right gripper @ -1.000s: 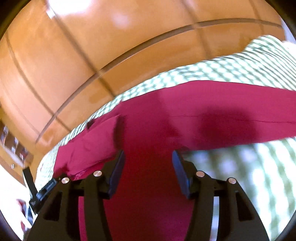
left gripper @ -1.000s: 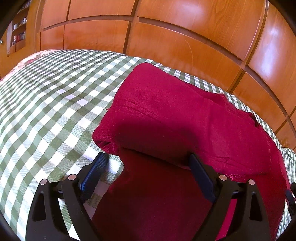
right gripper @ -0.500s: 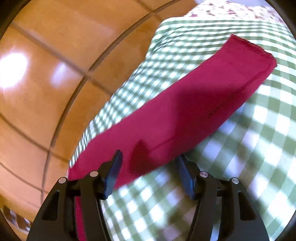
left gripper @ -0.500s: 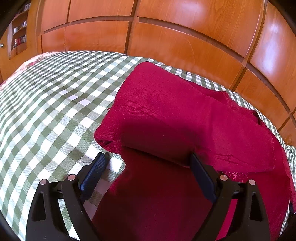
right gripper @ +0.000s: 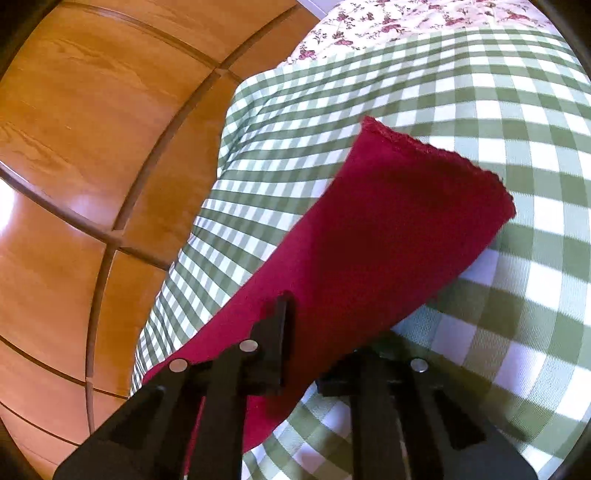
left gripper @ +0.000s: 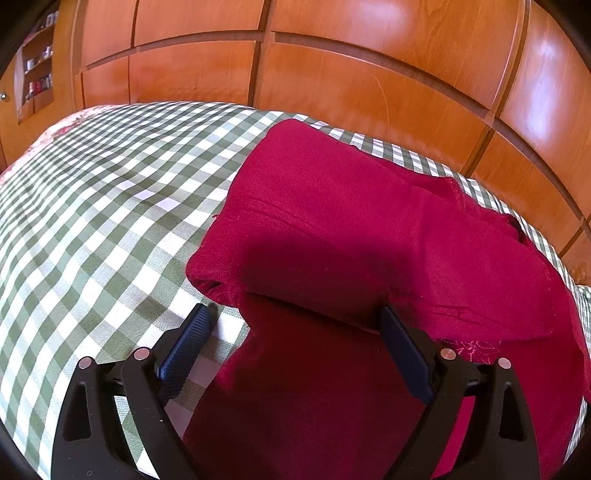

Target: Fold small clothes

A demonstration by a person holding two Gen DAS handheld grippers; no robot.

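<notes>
A dark red garment (left gripper: 369,229) lies on the green and white checked cloth (left gripper: 92,206), with one part folded over another. My left gripper (left gripper: 295,332) is open, its fingers either side of the garment's near folded edge, just above it. In the right wrist view a long red part of the garment (right gripper: 388,229), with a scalloped hem at its far end, runs away from my right gripper (right gripper: 314,332). The right gripper's jaws are drawn close on the near part of this red cloth, and the cloth hides the right fingertip.
A wooden panelled wall (left gripper: 369,74) runs along the far edge of the bed; it also shows in the right wrist view (right gripper: 74,147). A floral sheet (right gripper: 424,18) lies beyond the checked cloth. Shelves (left gripper: 37,74) stand at the far left.
My right gripper has swung round to the long red part and closed from open onto it. My left gripper has barely moved and stays open.
</notes>
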